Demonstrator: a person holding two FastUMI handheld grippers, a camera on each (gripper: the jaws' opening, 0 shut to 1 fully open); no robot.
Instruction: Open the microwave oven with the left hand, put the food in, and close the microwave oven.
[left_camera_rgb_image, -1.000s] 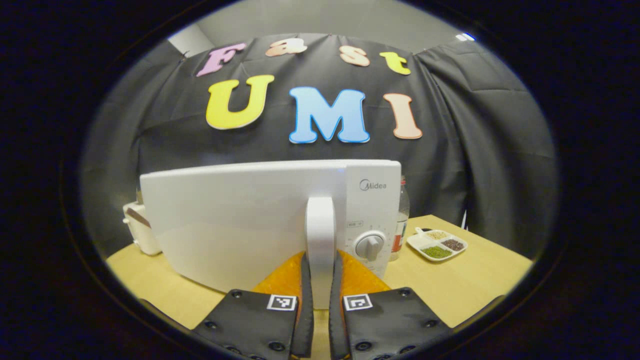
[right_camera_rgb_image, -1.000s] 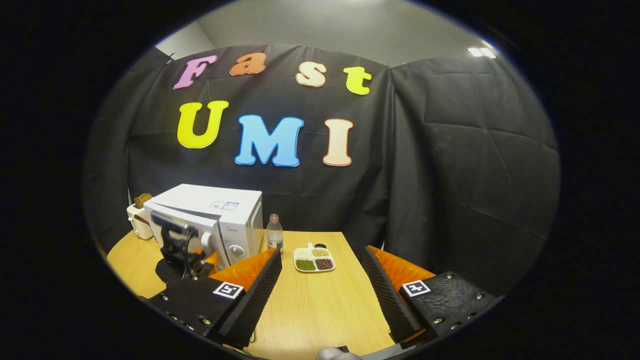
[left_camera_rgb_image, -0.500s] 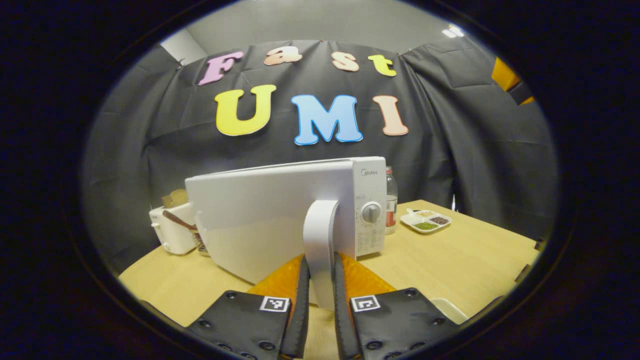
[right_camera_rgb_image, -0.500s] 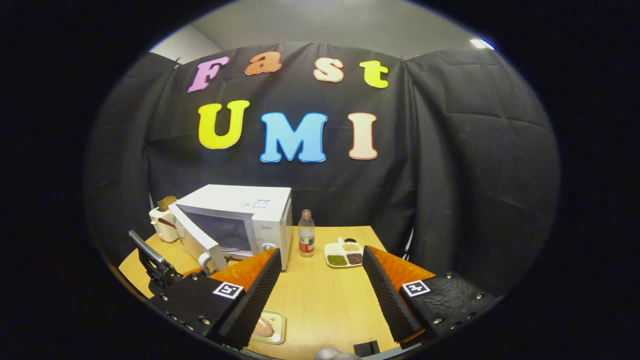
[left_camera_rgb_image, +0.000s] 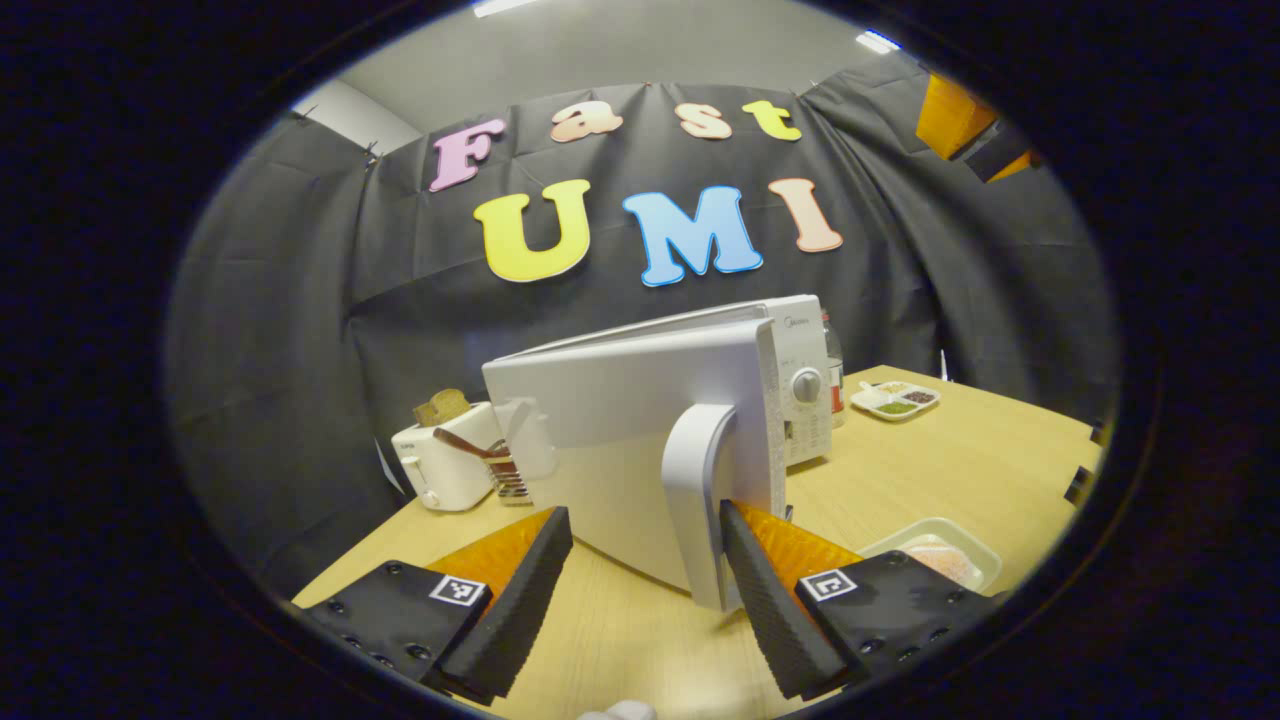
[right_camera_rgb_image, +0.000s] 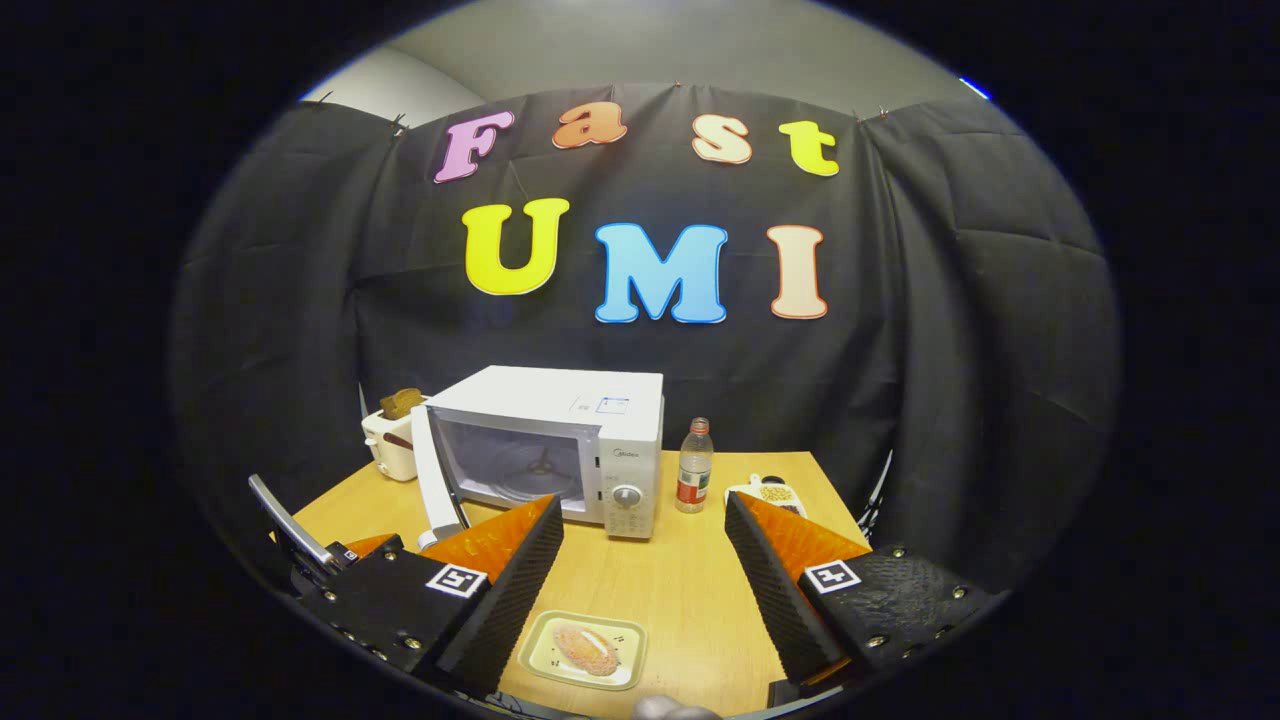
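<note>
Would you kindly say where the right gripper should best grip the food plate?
Probably the plate by its near raised rim, coming from above and in front with the right gripper: it lies flat on the table, food in its middle, jaws open.

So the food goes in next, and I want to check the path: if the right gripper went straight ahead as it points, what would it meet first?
Probably the microwave's control panel; the food plate lies below that line, though depth is unclear.
</note>
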